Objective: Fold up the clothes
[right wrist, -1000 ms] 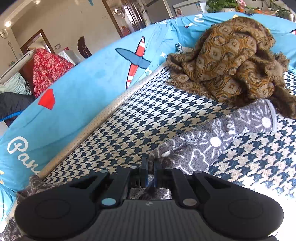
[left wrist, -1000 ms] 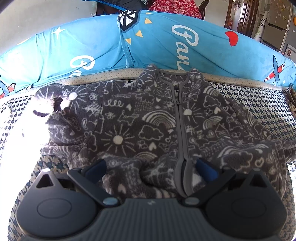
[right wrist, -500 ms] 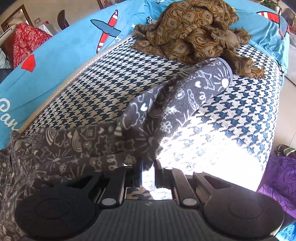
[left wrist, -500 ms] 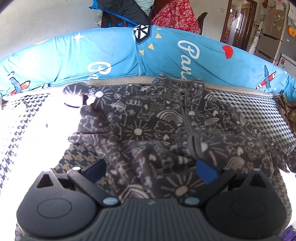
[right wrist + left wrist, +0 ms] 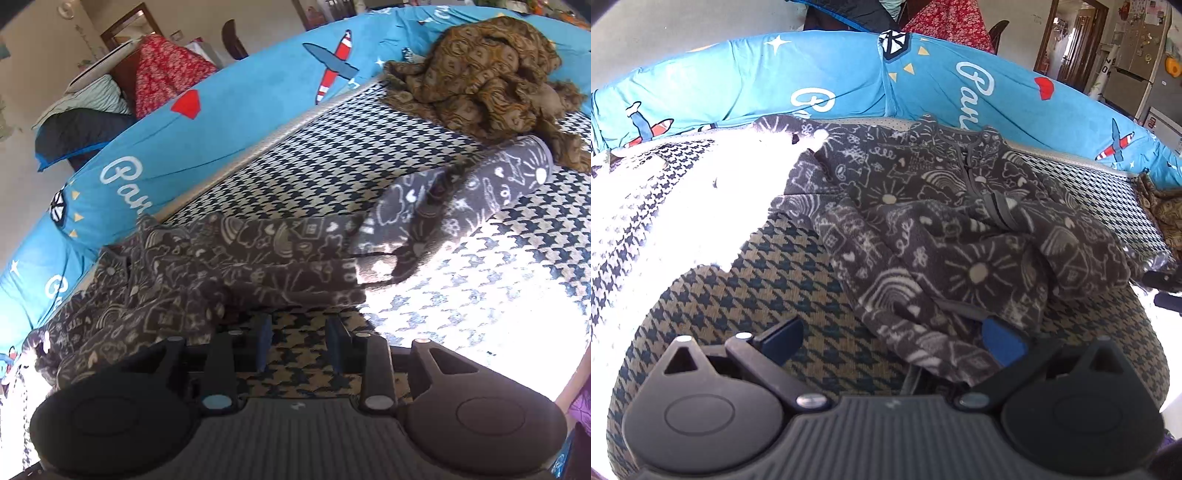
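A dark grey fleece jacket with white doodle print and a front zip lies rumpled on the houndstooth sofa seat, its lower part folded up over its body. My left gripper stands wide open at the near hem, and the cloth drapes against its right finger. In the right wrist view the jacket lies ahead and to the left, with one sleeve stretched to the right. My right gripper has its jaws opening, with only seat cover between them and the cloth just beyond the fingertips.
A blue printed cushion runs along the back of the seat. A heap of brown patterned cloth lies at the far right end. Strong sunlight washes out the seat's left part. The seat's front edge is near both grippers.
The right gripper was shut on the jacket's cloth and has let it go, its jaws now apart. The jacket's lower part has been folded up over its body. Both cameras have drawn back.
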